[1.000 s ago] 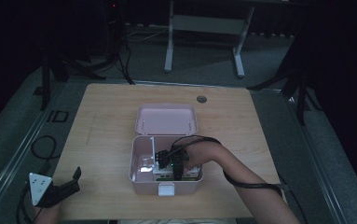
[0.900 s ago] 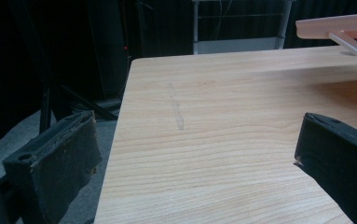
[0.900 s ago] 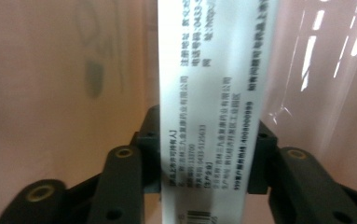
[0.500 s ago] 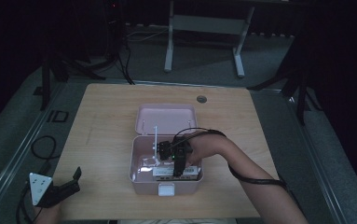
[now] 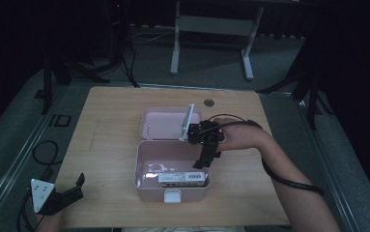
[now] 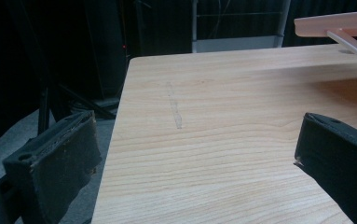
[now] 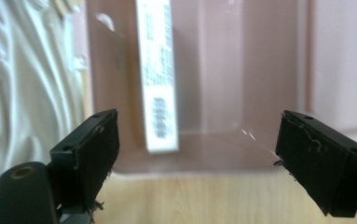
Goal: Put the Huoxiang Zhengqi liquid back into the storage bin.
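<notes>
1. High view places the pink box [image 5: 172,166] at the middle of the counter [image 5: 110,121], its lid [image 5: 165,121] lying open flat at 12 o'clock of the tub.
2. Inside the tub, a white carton [image 5: 182,178] with a barcode lies along the near wall, toward 6 o'clock.
3. The right hand-held gripper [image 5: 203,162] hangs over the tub's 3 o'clock side, jaws pointing down and toward the carton but apart from it.
4. The right hand [image 5: 240,137] and forearm reach in from 5 o'clock, wrist bent downward, a cable looping around the arm.
5. The left hand-held gripper [image 5: 74,189] rests at the counter's 7 o'clock corner, well apart from the box, aimed toward 2 o'clock.
6. Right gripper view adds what the overhead misses: the right hand-held gripper [image 7: 195,154] has just been opening its jaws; they stand wide with nothing between the pads, and the carton [image 7: 157,74] lies on the tub floor beyond them.
7. Left gripper view shows the left hand-held gripper [image 6: 195,168] spread wide over bare wood, the lid's edge [image 6: 334,23] at 2 o'clock.
</notes>
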`<state>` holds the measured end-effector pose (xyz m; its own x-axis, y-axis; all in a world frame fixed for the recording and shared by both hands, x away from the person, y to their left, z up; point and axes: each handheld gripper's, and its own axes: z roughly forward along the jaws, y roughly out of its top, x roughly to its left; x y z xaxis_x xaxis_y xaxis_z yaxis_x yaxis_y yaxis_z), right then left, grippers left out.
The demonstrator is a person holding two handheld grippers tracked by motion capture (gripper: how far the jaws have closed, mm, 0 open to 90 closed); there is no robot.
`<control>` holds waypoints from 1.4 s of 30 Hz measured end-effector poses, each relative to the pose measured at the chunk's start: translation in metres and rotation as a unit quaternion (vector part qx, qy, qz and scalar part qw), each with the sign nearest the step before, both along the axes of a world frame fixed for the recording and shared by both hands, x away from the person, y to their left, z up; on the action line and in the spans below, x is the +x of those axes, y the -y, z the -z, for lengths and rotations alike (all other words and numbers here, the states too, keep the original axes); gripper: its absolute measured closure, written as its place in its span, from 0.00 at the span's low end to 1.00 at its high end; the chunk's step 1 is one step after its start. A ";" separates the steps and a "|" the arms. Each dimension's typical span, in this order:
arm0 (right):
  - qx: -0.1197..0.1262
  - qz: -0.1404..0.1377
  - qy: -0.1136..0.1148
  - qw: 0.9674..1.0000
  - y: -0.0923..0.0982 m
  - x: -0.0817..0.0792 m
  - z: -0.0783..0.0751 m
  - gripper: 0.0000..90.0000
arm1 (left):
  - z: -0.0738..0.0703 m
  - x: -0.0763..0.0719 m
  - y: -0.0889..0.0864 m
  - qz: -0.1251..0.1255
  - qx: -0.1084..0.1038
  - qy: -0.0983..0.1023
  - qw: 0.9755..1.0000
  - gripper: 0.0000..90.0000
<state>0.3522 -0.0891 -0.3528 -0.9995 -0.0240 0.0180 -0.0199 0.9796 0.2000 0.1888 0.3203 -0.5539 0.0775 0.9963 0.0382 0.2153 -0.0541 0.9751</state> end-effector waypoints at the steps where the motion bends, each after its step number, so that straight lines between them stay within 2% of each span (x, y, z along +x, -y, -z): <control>1: 0.007 0.003 0.009 1.000 0.007 0.002 -0.002 0.15 | 0.000 0.000 0.000 0.000 0.000 0.000 1.000 0.00; 4: 0.018 0.011 0.018 1.000 0.024 0.006 -0.005 0.15 | 0.000 0.000 0.000 0.000 0.000 -0.001 1.000 0.00; 9: 0.037 0.041 0.025 0.998 0.056 0.013 -0.006 0.15 | 0.000 0.000 0.000 0.000 0.000 -0.002 1.000 0.00; 11: 0.037 0.046 0.025 0.998 0.061 0.014 -0.006 0.15 | 0.000 0.000 0.000 -0.001 0.000 -0.001 1.000 0.00; 14: 0.041 0.065 0.029 0.997 0.083 0.018 -0.001 0.15 | 0.000 0.000 0.000 0.000 -0.001 -0.001 1.000 0.00; 20: 0.043 0.091 0.037 0.994 0.113 0.024 0.020 0.15 | 0.000 0.000 0.000 0.000 0.001 -0.002 1.000 0.00; 23: 0.043 0.106 0.043 0.993 0.123 0.027 0.034 0.15 | 0.000 0.000 0.000 0.000 0.001 -0.003 1.000 0.00; 24: 0.043 0.106 0.043 0.993 0.123 0.027 0.034 0.15 | 0.000 0.000 0.000 0.000 0.001 -0.003 1.000 0.00; 29: 0.065 0.142 0.063 0.986 0.137 0.035 0.065 0.14 | 0.000 0.000 0.000 0.001 0.001 -0.002 1.000 0.00; 32: 0.086 0.165 0.077 0.979 0.144 0.040 0.082 0.14 | 0.000 0.000 0.000 0.001 0.001 -0.002 1.000 0.00; 36: 0.117 0.200 0.111 0.966 0.155 0.046 0.104 0.14 | 0.000 0.000 0.000 0.002 0.001 -0.002 1.000 0.00; 38: 0.136 0.221 0.126 0.958 0.161 0.049 0.114 0.13 | 0.000 0.000 0.000 0.002 0.001 -0.002 1.000 0.00; 39: 0.147 0.235 0.132 0.952 0.165 0.050 0.118 0.13 | 0.000 0.000 0.000 0.002 0.001 -0.003 1.000 0.00; 42: 0.182 0.277 0.152 0.931 0.176 0.052 0.132 0.13 | 0.000 0.000 0.000 0.002 0.001 -0.003 1.000 0.00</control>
<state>0.4045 -0.2651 -0.4843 -0.8174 0.5483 -0.1768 0.3585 0.7243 0.5890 0.1892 0.3199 -0.5542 0.0818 0.9959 0.0396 0.2199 -0.0568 0.9739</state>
